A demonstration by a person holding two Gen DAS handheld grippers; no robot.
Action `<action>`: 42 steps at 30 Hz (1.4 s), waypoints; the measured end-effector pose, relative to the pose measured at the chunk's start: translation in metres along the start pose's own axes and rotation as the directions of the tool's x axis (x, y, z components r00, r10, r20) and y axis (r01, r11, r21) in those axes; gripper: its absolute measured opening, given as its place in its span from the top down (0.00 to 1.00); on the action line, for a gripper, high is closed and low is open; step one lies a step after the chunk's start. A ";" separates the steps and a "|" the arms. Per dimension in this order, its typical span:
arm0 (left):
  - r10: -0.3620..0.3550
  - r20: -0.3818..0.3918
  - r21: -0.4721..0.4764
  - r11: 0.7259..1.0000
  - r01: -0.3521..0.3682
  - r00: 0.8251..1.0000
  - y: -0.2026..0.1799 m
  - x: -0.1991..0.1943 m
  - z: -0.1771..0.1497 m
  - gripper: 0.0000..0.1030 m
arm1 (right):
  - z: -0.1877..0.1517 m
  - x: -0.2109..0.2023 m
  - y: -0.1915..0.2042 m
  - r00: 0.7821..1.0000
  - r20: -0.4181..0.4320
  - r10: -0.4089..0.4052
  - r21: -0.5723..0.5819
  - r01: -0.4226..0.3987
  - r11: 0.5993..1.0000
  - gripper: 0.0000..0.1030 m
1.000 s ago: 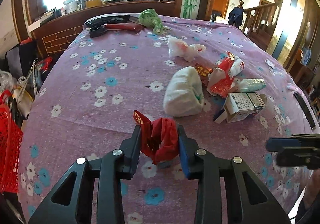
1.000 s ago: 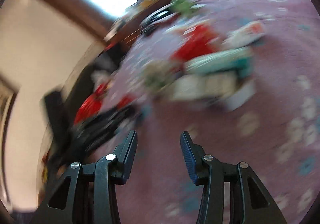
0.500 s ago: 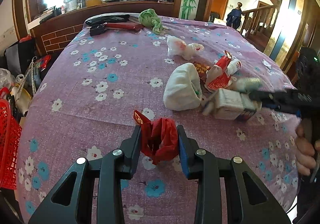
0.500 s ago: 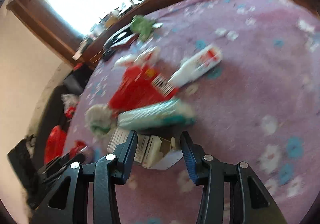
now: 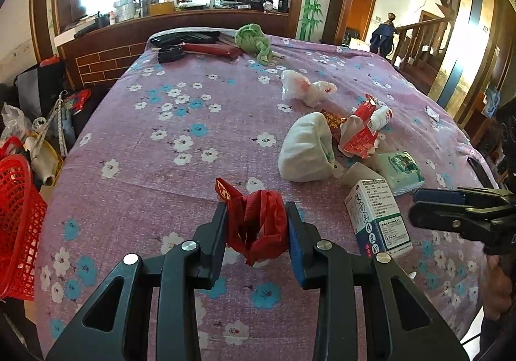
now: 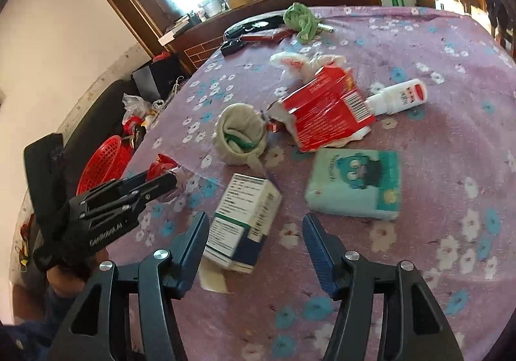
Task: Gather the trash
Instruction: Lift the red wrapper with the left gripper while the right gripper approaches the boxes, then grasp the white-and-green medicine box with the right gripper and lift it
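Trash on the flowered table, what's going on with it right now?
A person with a gripper in each hand is clearing litter off the purple flowered tablecloth. The left gripper is clamped on a crumpled red wrapper. The right gripper has just been opening its jaws around the white and blue medicine box, not yet gripped. The tissue pack, torn red carton, white bottle and white sock lie uncollected. A red basket waits beside the table.

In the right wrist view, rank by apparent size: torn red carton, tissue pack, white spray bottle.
1. torn red carton
2. tissue pack, nearly alike; nearness to the camera makes this unsure
3. white spray bottle, clearly smallest
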State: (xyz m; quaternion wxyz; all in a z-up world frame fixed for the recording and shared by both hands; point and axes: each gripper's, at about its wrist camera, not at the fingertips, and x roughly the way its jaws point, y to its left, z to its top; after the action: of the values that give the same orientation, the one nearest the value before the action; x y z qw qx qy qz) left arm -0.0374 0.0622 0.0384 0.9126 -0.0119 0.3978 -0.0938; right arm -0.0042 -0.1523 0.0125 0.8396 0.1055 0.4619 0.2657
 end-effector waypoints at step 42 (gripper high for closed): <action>0.010 0.047 0.028 1.000 -0.011 0.999 -0.015 -0.028 -0.010 0.68 | -0.021 -0.009 0.037 0.985 0.095 -0.142 -0.030 0.145 0.989 0.64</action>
State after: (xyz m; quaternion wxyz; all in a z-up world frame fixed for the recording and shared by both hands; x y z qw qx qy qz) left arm -0.0657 0.0533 0.0528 0.9222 0.0011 0.3751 -0.0945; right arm -0.0388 -0.1276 0.0232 0.8789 0.0685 0.4239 0.2079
